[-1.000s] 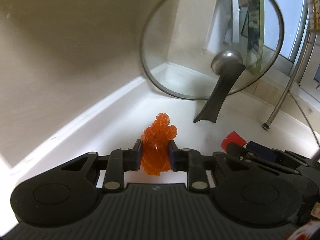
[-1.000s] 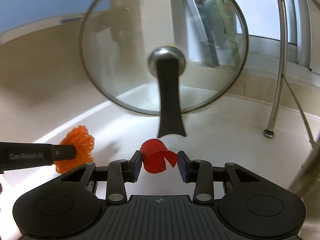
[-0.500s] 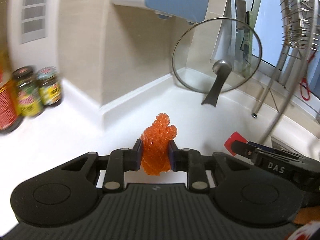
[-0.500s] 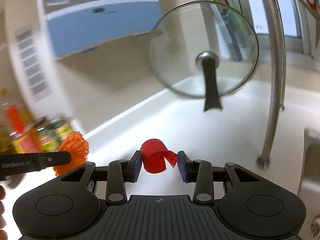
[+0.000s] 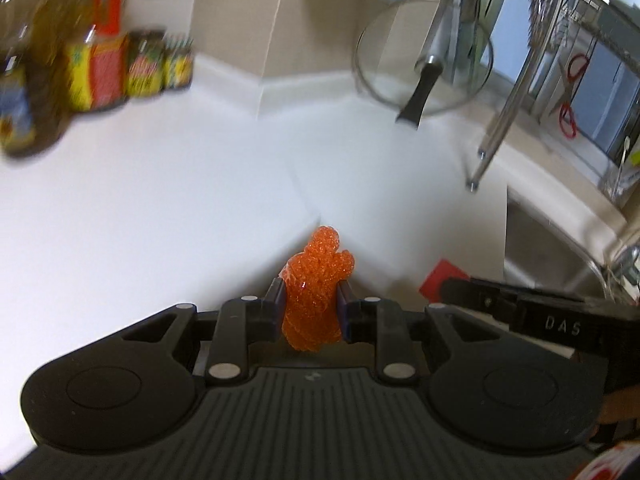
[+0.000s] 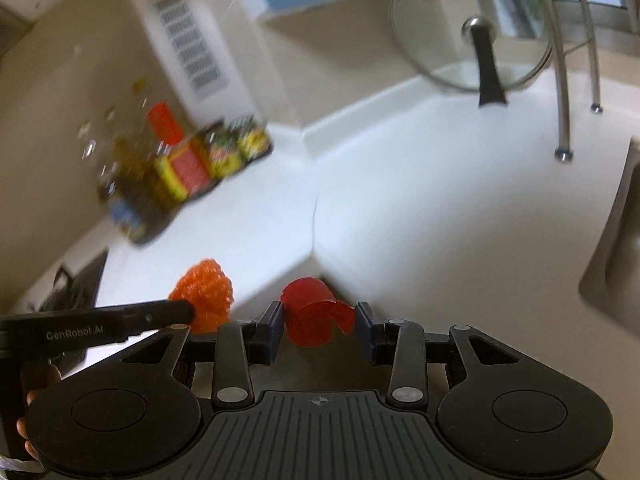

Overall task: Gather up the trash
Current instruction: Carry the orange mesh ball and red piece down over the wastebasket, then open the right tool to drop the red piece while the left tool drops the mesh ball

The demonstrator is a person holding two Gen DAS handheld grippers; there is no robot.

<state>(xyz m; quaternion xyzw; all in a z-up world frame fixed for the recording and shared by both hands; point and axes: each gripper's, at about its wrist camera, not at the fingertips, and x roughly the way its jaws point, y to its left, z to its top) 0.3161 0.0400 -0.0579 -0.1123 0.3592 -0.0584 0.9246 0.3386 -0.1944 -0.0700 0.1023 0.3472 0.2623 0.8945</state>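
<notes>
Below us spreads the white desk point(image 5: 160, 208), its inner corner edge right under both grippers, with a sink point(image 6: 616, 248) to the right and jars point(image 5: 156, 64) and a glass lid point(image 6: 472, 28) against the far wall. No bin shows in either view, so we cannot tell which way the drop lies. Our right gripper point(image 6: 320, 326) holds a curled red scrap point(image 6: 312, 316), the jaws fairly wide around it. Our left gripper point(image 5: 312, 312) is pinched narrow on a crumpled orange mesh point(image 5: 316, 280) standing upright between the pads. Both pieces hang side by side above the desk's edge, neither hand clearly nearer to anything.
</notes>
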